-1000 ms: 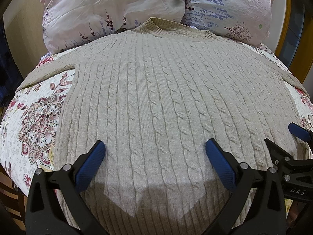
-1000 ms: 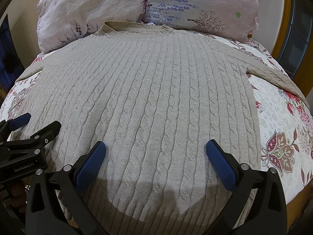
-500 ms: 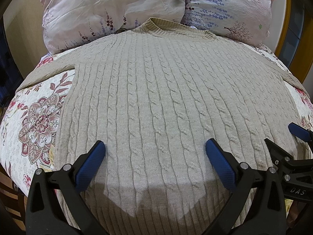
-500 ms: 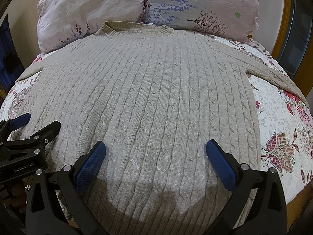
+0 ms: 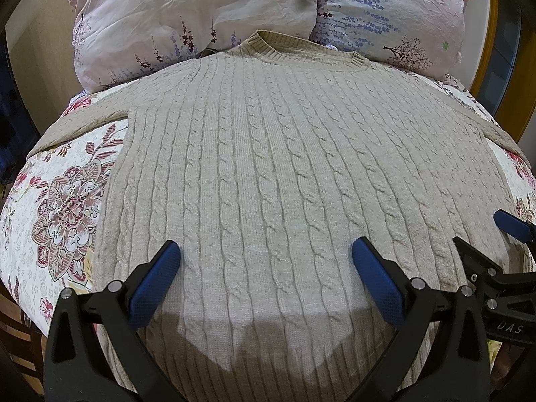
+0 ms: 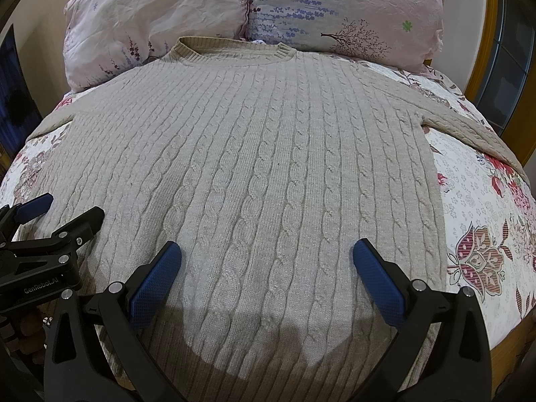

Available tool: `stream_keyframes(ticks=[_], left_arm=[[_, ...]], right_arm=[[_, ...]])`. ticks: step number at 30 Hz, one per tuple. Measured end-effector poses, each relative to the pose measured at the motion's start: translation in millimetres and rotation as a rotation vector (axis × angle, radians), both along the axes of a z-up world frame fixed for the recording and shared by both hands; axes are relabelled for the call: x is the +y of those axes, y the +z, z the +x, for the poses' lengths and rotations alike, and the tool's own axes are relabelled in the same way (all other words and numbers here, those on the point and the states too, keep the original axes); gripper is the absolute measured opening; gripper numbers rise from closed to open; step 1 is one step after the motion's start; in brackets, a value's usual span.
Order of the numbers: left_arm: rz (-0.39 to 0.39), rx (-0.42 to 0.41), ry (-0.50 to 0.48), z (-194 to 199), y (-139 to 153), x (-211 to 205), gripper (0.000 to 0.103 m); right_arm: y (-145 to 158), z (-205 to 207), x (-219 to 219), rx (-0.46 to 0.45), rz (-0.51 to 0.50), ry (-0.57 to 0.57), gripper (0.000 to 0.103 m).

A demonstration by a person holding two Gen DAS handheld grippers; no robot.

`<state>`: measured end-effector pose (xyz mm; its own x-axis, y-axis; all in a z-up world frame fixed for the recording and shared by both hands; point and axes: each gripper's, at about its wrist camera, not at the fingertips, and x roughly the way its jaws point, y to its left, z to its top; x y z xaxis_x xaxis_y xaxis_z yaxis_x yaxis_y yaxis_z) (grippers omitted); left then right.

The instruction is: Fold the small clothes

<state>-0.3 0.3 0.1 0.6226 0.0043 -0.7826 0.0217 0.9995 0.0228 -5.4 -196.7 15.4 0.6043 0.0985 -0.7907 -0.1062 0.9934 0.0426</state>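
Currently nothing gripped. Left tongs [image 5: 264, 261] wide apart, empty, hovering above the hem end of the beige cable-knit sweater [image 5: 284, 167]; right tongs [image 6: 268, 261] same, spread wide, empty, just beside the left pair. Sweater lies flat, face up on the bed [image 5: 60, 207], neckline [image 6: 234, 52] at the far end against the pillows, left sleeve [image 5: 77, 124] and right sleeve [image 6: 469, 130] stretched out to the sides. Judged step: first grasp, no fold made yet. To do it well, pinch one layer pair at a sleeve or side edge, both tongs level, lift low so the knit doesn't stretch or drag. Floral bedspread, two pale printed pillows [image 6: 160, 16] at the head, wooden-framed window [image 6: 502, 77] at right.
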Motion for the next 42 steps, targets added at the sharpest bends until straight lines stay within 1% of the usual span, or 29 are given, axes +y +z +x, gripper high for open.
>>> stream_keyframes(ticks=[14,17,18,19,20,21,22,23,24,26,27,28,29,30,31,32,33,34,35,37,39,40,41,42], left_arm=[[0.0,0.0,0.0,0.0,0.1,0.1,0.101],[0.0,0.006,-0.001,0.5,0.2,0.2,0.101],[0.001,0.015,-0.005,2.2,0.9,0.2,0.101],[-0.001,0.03,-0.013,3.5,1.8,1.1,0.101],[-0.006,0.043,-0.025,5.6,2.7,2.6,0.101],[-0.011,0.058,-0.039,11.0,5.6,3.6,0.101],[-0.013,0.067,-0.049,15.0,6.8,1.7,0.101],[-0.023,0.076,-0.06,17.1,8.4,2.5,0.101],[-0.053,0.076,-0.062,18.4,10.8,6.6,0.101],[-0.139,0.062,-0.031,20.2,16.6,22.3,0.101],[-0.163,0.058,-0.013,23.2,18.6,28.9,0.101],[-0.187,0.053,0.004,26.3,20.8,35.0,0.101],[-0.209,0.049,0.018,29.9,23.6,40.9,0.101],[-0.228,0.041,0.034,35.4,27.1,48.5,0.101],[-0.236,0.034,0.045,39.2,29.7,53.3,0.101],[-0.239,0.024,0.059,43.4,32.6,58.8,0.101],[-0.244,0.011,0.074,48.6,36.1,66.0,0.101],[-0.25,-0.001,0.089,51.9,38.6,71.7,0.101],[-0.254,-0.015,0.109,54.5,41.9,77.5,0.101],[-0.263,-0.046,0.167,59.5,47.7,91.3,0.101],[-0.265,-0.046,0.214,65.0,50.1,104.9,0.101],[-0.263,-0.047,0.233,68.4,50.8,111.4,0.101],[-0.262,-0.052,0.249,70.3,51.8,117.2,0.101],[-0.27,-0.064,0.265,73.5,54.0,127.4,0.101]], right_arm=[[0.3,-0.2,-0.1,-0.001,0.0,0.0,0.102],[1.0,1.3,-0.8,0.01,0.002,0.012,0.102],[2.6,4.7,-3.8,0.029,0.017,0.025,0.102],[6.4,9.5,-11.3,0.042,0.054,0.026,0.102],[18.2,21.2,-24.7,0.047,0.106,0.009,0.102],[33.0,32.9,-55.8,0.018,0.175,-0.06,0.102],[37.2,31.5,-64.4,-0.015,0.177,-0.105,0.102],[48.2,43.7,-94.6,-0.044,0.21,-0.181,0.102],[55.6,53.1,-121.5,-0.061,0.235,-0.248,0.102],[64.8,81.7,-205.2,-0.066,0.333,-0.432,0.102],[64.1,92.9,-249.0,-0.056,0.393,-0.534,0.101],[61.0,96.7,-275.1,-0.048,0.432,-0.6,0.092],[54.6,101.9,-310.9,-0.037,0.502,-0.687,0.088],[45.3,106.5,-355.3,-0.03,0.602,-0.806,0.086],[38.6,102.3,-379.2,-0.027,0.657,-0.88,0.081],[31.6,101.4,-400.8,-0.028,0.714,-0.948,0.079],[22.2,99.7,-425.6,-0.03,0.764,-1.041,0.077],[16.6,97.7,-436.0,-0.031,0.781,-1.083,0.076],[9.8,98.7,-446.8,-0.028,0.8,-1.12,0.069],[-0.3,99.1,-455.4,-0.026,0.817,-1.141,0.059],[-2.9,100.2,-454.0,-0.038,0.804,-1.142,0.049],[-5.8,102.5,-455.0,-0.036,0.791,-1.144,0.04],[-6.9,103.0,-455.8,-0.056,0.782,-1.154,0.031],[-11.5,105.8,-459.8,-0.052,0.783,-1.153,0.02]])
